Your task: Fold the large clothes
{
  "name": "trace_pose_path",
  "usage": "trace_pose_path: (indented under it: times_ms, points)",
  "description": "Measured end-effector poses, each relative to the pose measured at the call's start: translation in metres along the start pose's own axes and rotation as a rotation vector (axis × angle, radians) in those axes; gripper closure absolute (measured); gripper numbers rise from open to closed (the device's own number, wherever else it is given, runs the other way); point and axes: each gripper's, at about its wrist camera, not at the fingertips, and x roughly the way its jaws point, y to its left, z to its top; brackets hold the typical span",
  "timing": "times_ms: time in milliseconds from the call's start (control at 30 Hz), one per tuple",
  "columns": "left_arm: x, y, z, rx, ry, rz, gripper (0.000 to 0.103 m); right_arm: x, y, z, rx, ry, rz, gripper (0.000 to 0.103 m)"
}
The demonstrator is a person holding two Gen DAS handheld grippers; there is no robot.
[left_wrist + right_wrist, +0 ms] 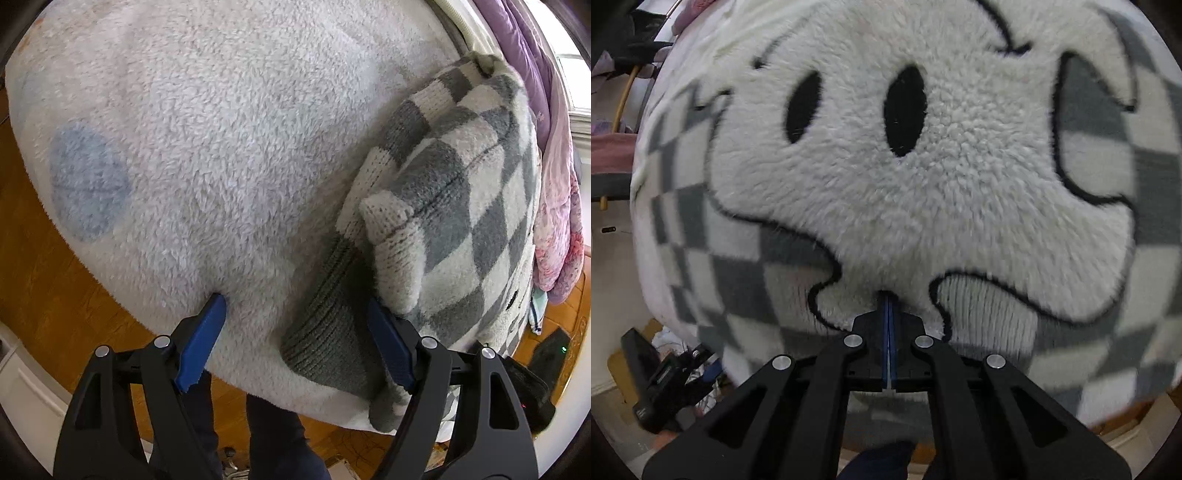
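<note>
step: mid-fold sweater | left gripper jaws spread, straddling cuff | right gripper clamped on sweater hem | next: I close left on cuff, fold across sweater

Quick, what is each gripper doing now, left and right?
Left gripper: open, over the sweater's grey cuff.
Right gripper: shut on the sweater's hem.

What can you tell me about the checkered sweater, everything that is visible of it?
The sweater is a fuzzy knit in grey and white checks, with a darker ribbed cuff and a fluffy white face patch with two black oval eyes. It lies partly folded on a white fleece blanket. The open left gripper straddles the cuff; the right gripper is shut on the patch's lower edge.
</note>
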Motion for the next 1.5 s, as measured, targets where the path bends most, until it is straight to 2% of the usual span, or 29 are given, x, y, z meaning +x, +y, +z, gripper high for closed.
trace_pose_path:
  times_ms: [67, 167, 233, 267, 300, 333, 400, 467, 500, 633, 700, 800, 967, 1000, 1133, 1333, 1400, 1500]
  points:
    - [0.002, -0.006, 0.000, 0.021, -0.002, 0.010, 0.025, 0.003, -0.001, 0.006, 0.025, 0.017, 0.007, 0.103]
    - [0.005, -0.012, 0.000, 0.037, -0.005, 0.021, 0.028, -0.002, 0.000, 0.005, -0.007, 0.010, 0.001, 0.103]
    - [0.009, -0.021, -0.002, 0.072, 0.002, 0.065, 0.037, -0.006, 0.007, 0.003, -0.014, -0.008, 0.001, 0.103]
    - [0.010, -0.025, -0.003, 0.093, 0.005, 0.074, 0.040, -0.012, 0.010, -0.001, -0.017, -0.025, 0.002, 0.100]
    - [0.010, -0.028, -0.004, 0.100, 0.007, 0.068, 0.049, -0.019, 0.014, -0.006, -0.030, -0.048, 0.001, 0.100]
    - [0.010, -0.032, -0.003, 0.106, 0.012, 0.055, 0.053, -0.025, 0.019, -0.012, -0.055, -0.070, -0.018, 0.098]
    - [0.012, -0.037, 0.000, 0.105, 0.034, 0.003, 0.073, -0.033, 0.032, -0.026, -0.114, -0.111, -0.018, 0.092]
    - [0.011, -0.042, 0.004, 0.088, 0.048, -0.018, 0.073, -0.036, 0.049, -0.045, -0.200, -0.142, -0.016, 0.081]
    - [0.012, -0.042, 0.006, 0.077, 0.056, -0.034, 0.075, -0.035, 0.056, -0.053, -0.236, -0.151, -0.020, 0.079]
    - [0.019, -0.029, 0.014, 0.020, 0.069, -0.098, 0.068, -0.032, 0.083, -0.086, -0.411, -0.177, -0.012, 0.070]
    - [0.020, -0.023, 0.013, -0.009, 0.070, -0.154, 0.056, -0.030, 0.095, -0.098, -0.471, -0.187, 0.003, 0.067]
    - [0.014, -0.010, 0.010, -0.072, 0.077, -0.247, 0.052, -0.026, 0.103, -0.102, -0.504, -0.179, 0.046, 0.064]
    - [0.005, 0.008, 0.007, -0.095, 0.069, -0.314, 0.037, -0.024, 0.113, -0.111, -0.551, -0.180, 0.059, 0.060]
    - [0.000, 0.021, 0.009, -0.100, 0.067, -0.325, 0.033, -0.025, 0.116, -0.113, -0.565, -0.186, 0.065, 0.059]
    - [-0.005, 0.029, 0.010, -0.153, 0.045, -0.371, 0.031, -0.017, 0.122, -0.107, -0.557, -0.185, 0.093, 0.054]
    - [-0.008, 0.024, 0.004, -0.171, 0.030, -0.438, 0.031, 0.000, 0.141, -0.112, -0.565, -0.182, 0.093, 0.053]
    - [-0.004, 0.024, 0.004, -0.201, 0.042, -0.457, 0.031, 0.001, 0.136, -0.117, -0.568, -0.189, 0.078, 0.052]
    - [-0.006, 0.023, -0.002, -0.202, 0.038, -0.438, 0.027, 0.011, 0.131, -0.112, -0.531, -0.168, 0.071, 0.052]
